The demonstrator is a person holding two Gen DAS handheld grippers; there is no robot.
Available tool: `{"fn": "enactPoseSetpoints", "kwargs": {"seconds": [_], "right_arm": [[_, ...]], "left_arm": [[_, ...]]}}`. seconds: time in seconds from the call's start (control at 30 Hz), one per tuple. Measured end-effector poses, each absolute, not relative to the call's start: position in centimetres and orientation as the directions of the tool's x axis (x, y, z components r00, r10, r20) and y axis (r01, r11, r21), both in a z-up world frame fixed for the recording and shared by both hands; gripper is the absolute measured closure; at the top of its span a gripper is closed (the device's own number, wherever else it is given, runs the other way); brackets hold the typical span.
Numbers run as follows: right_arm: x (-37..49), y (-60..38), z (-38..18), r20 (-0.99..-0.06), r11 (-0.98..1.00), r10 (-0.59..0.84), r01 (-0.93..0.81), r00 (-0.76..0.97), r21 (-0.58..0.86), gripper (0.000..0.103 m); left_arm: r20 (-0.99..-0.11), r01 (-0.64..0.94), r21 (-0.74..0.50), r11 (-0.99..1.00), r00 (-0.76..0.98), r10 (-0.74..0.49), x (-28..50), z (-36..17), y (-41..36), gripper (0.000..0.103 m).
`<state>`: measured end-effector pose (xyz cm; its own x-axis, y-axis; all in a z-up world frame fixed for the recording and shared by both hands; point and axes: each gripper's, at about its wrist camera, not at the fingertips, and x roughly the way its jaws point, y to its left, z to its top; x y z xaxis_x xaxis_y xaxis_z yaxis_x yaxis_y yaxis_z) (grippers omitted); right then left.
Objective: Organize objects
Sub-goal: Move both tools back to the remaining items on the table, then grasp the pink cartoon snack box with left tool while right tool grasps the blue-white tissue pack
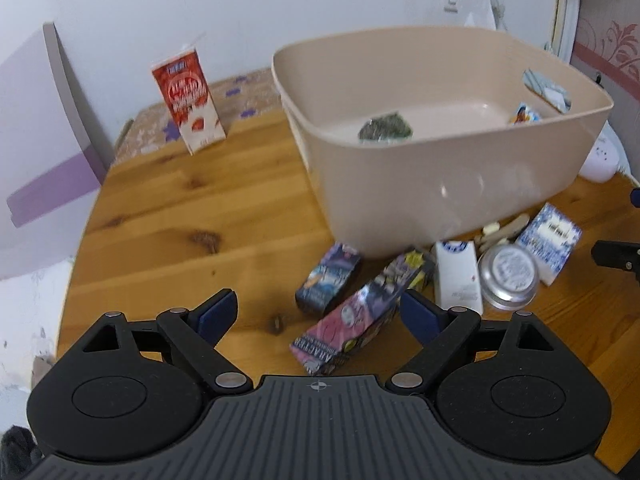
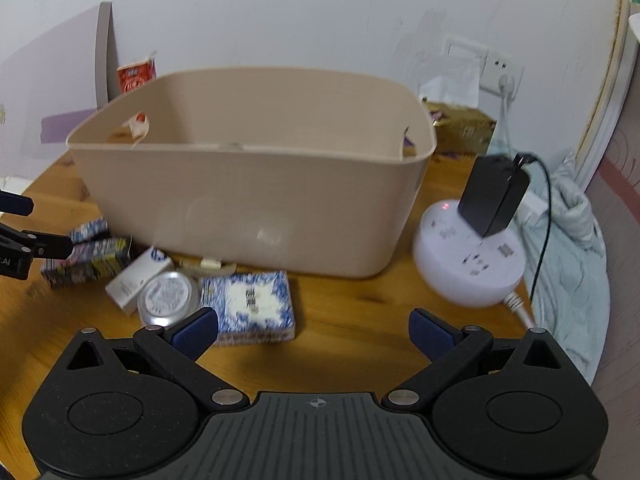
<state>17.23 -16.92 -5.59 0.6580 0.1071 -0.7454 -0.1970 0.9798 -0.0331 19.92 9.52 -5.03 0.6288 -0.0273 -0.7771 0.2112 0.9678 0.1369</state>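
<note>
While both handheld grippers hover over a wooden counter (image 1: 168, 216), a beige plastic bin (image 1: 460, 184) serves as the landmark. Far to the left of the bin a red and white carton (image 1: 188, 100) stands upright. Just in front of the bin's near wall lies a row of small items. Leftmost is a dark blue box (image 1: 328, 278), then a long pink and purple box (image 1: 360, 312) lying flat. Next come a white box (image 1: 458, 276), a round silver tin (image 1: 508, 276) and a blue and white patterned box (image 2: 254, 306).

The left gripper (image 1: 316, 312) has its jaws spread wide and empty, the long box partly between them. The right gripper (image 2: 312, 332) also stands wide open and holds nothing, with the patterned box beside its left pad.

These cardboard boxes look light and stiff, though thin walls may dent; gripping across the narrow sides seems best. The tin looks smooth and likely slippery. Inside the bin already lie a dark green packet (image 1: 386, 128) and a small colourful item (image 1: 524, 114).
</note>
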Motion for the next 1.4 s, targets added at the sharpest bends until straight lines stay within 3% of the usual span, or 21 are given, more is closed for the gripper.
{"fn": "enactPoseSetpoints", "kwargs": {"seconds": [0.43, 0.67, 1.13, 1.27, 1.33, 1.4], "right_arm": [[18.7, -15.0, -9.1, -0.786, 0.974, 0.111, -0.223, 0.608, -0.035, 0.0], [18.9, -14.0, -9.5, -0.785, 0.968, 0.14, -0.249, 0.604, -0.02, 0.0], [18.4, -13.1, -9.4, -0.783, 0.974, 0.151, -0.227, 0.604, 0.012, 0.0], [18.5, -12.6, -9.6, -0.779, 0.975, 0.133, -0.221, 0.613, -0.008, 0.0], [18.5, -12.6, -9.5, -0.769, 0.977, 0.14, -0.213, 0.624, 0.004, 0.005], [18.3, -12.5, -9.3, -0.761, 0.977, 0.138, -0.213, 0.634, -0.001, 0.019]], "left_arm": [[-0.837, 0.244, 0.08, 0.966, 0.544, -0.068, 20.9, -8.6, 10.4, 0.014], [-0.838, 0.268, 0.024, 0.963, 0.531, -0.127, 21.2, -8.4, 10.1, 0.03], [-0.858, 0.284, 0.015, 0.959, 0.496, -0.134, 19.4, -8.1, 9.3, 0.035], [-0.852, 0.275, 0.01, 0.961, 0.506, -0.136, 19.6, -8.0, 9.5, 0.05], [-0.849, 0.253, 0.002, 0.967, 0.512, -0.132, 19.9, -7.8, 9.6, 0.061], [-0.852, 0.249, -0.012, 0.968, 0.505, -0.141, 20.1, -7.7, 9.6, 0.063]]}}
